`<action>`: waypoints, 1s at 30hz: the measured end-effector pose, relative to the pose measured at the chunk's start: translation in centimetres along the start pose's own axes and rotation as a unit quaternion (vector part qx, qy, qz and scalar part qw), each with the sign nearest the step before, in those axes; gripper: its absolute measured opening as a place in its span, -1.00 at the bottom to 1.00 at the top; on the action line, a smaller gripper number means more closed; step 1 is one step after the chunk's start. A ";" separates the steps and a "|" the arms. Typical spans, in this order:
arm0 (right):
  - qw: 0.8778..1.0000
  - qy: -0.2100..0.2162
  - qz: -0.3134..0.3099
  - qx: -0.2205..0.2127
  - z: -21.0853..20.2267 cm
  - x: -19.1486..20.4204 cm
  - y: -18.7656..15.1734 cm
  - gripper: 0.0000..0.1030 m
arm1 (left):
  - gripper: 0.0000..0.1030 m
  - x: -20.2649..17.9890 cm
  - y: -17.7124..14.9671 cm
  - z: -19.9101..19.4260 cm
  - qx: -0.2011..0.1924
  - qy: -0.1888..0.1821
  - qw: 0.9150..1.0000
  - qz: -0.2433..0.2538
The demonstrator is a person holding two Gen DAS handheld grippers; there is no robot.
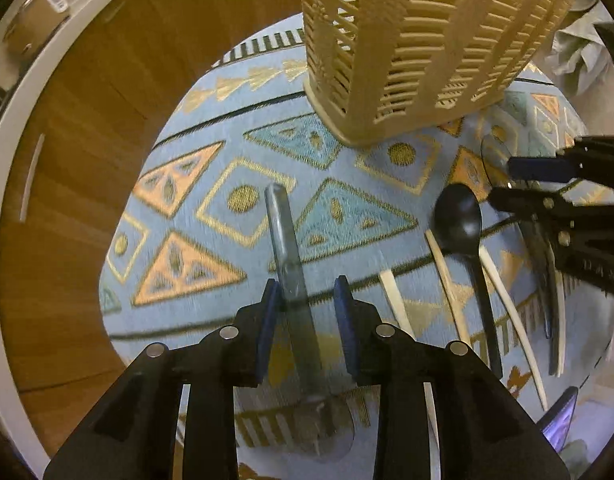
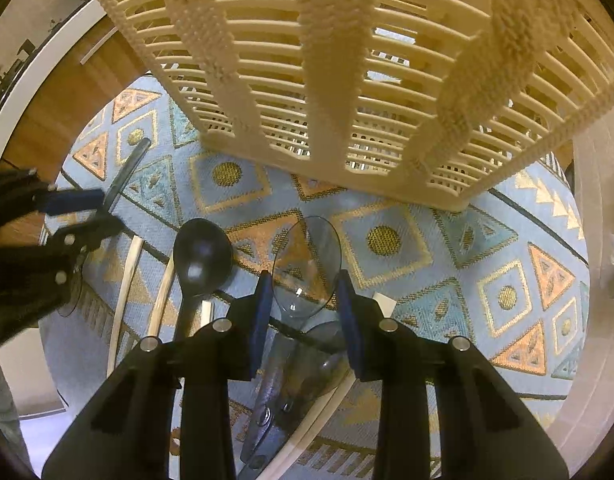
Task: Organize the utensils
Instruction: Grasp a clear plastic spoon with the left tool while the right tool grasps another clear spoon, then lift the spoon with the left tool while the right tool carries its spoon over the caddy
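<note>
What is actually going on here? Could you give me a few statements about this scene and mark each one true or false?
1. The left gripper has a clear spoon between its fingers. True.
2. The black spoon stands inside the basket. False: it lies on the patterned cloth.
3. The cream slatted basket stands on that cloth. True.
4. The right gripper is closed tight on the black spoon. False: its jaws are open around a clear spoon bowl.
5. The cloth is plain white. False: it is blue with triangles and diamonds.
</note>
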State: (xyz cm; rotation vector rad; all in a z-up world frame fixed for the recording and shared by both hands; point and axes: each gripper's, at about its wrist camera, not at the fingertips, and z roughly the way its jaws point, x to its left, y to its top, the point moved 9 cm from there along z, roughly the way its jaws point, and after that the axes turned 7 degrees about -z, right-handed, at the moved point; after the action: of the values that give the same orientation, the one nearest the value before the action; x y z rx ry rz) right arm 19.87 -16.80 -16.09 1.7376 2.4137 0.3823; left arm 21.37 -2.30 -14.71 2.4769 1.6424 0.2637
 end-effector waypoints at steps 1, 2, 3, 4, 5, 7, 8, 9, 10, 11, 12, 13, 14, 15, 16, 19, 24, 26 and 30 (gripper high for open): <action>1.000 0.000 -0.003 -0.002 -0.1 -0.1 0.0 -0.43 | -0.46 0.0 0.4 0.1 0.005 -0.004 1.000 0.000; 1.000 -0.002 -0.007 -0.003 -0.1 -0.1 -0.1 -0.43 | -0.49 0.0 0.7 0.1 0.005 -0.005 1.000 0.001; 1.000 -0.004 -0.010 -0.004 -0.1 0.1 -0.2 -0.43 | -0.57 0.0 0.9 0.1 0.004 -0.001 1.000 0.004; 1.000 -0.005 -0.013 -0.006 -0.2 0.2 -0.4 -0.43 | -0.63 0.1 1.2 0.1 0.001 0.007 1.000 0.009; 1.000 -0.003 -0.015 -0.007 -0.2 0.3 -0.5 -0.43 | -0.78 -0.1 1.2 0.1 -0.003 0.012 1.000 0.011; 1.000 0.008 -0.015 -0.016 -0.5 0.5 -0.9 -0.44 | -0.80 0.0 1.3 0.0 -0.012 0.017 1.000 0.006; 1.000 0.011 -0.015 -0.022 -0.8 0.5 -1.0 -0.44 | -0.81 -0.1 1.3 -0.1 -0.024 0.016 1.000 0.000; 0.999 0.015 -0.015 -0.029 -1.1 0.6 -1.1 -0.44 | -0.81 -0.1 1.3 -0.3 -0.036 0.013 0.999 -0.005; 0.999 0.024 -0.017 -0.044 -1.8 0.6 -1.2 -0.44 | -0.81 0.0 1.2 -0.7 -0.055 0.009 0.998 -0.016; 0.998 0.032 -0.019 -0.060 -2.5 0.6 -1.3 -0.44 | -0.81 0.1 1.1 -1.1 -0.069 0.006 0.997 -0.024; 0.995 0.041 -0.024 -0.083 -3.6 0.7 -1.5 -0.44 | -0.81 0.2 0.9 -1.8 -0.093 -0.003 0.995 -0.037; 0.994 0.045 -0.029 -0.100 -4.5 0.8 -1.6 -0.44 | -0.81 0.2 0.8 -3.3 -0.129 -0.024 0.990 -0.054; 0.990 0.045 -0.040 -0.127 -5.7 0.9 -1.8 -0.44 | -0.81 0.4 0.5 -4.4 -0.154 -0.036 0.985 -0.062; 0.986 0.043 -0.053 -0.154 -7.0 1.1 -2.1 -0.44 | -0.81 0.6 0.3 -6.3 -0.194 -0.044 0.977 -0.073; 0.982 0.044 -0.060 -0.172 -7.9 1.1 -2.2 -0.44 | -0.81 0.7 0.1 -7.4 -0.219 -0.047 0.971 -0.079; 0.967 0.065 -0.069 -0.235 -11.5 1.6 -2.8 -0.44 | -0.81 0.3 0.0 -11.8 -0.298 -0.072 0.947 -0.091; 0.943 0.060 -0.057 -0.323 -17.3 1.3 -1.7 -0.44 | -0.80 -0.8 1.4 -19.2 -0.418 -0.080 0.900 -0.099; 0.928 0.053 -0.049 -0.365 -20.2 0.9 -0.9 -0.44 | -0.80 -1.6 2.2 -21.7 -0.457 -0.076 0.880 -0.105; 0.905 0.010 -0.023 -0.425 -24.2 -0.9 0.6 -0.44 | -0.80 -3.4 4.4 -25.7 -0.528 -0.078 0.838 -0.117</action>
State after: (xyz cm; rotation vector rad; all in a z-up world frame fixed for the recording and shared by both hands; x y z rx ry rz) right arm 14.42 -20.45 7.26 1.2515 1.8180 1.2196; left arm 18.01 -6.24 11.06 1.4031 1.1887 0.6835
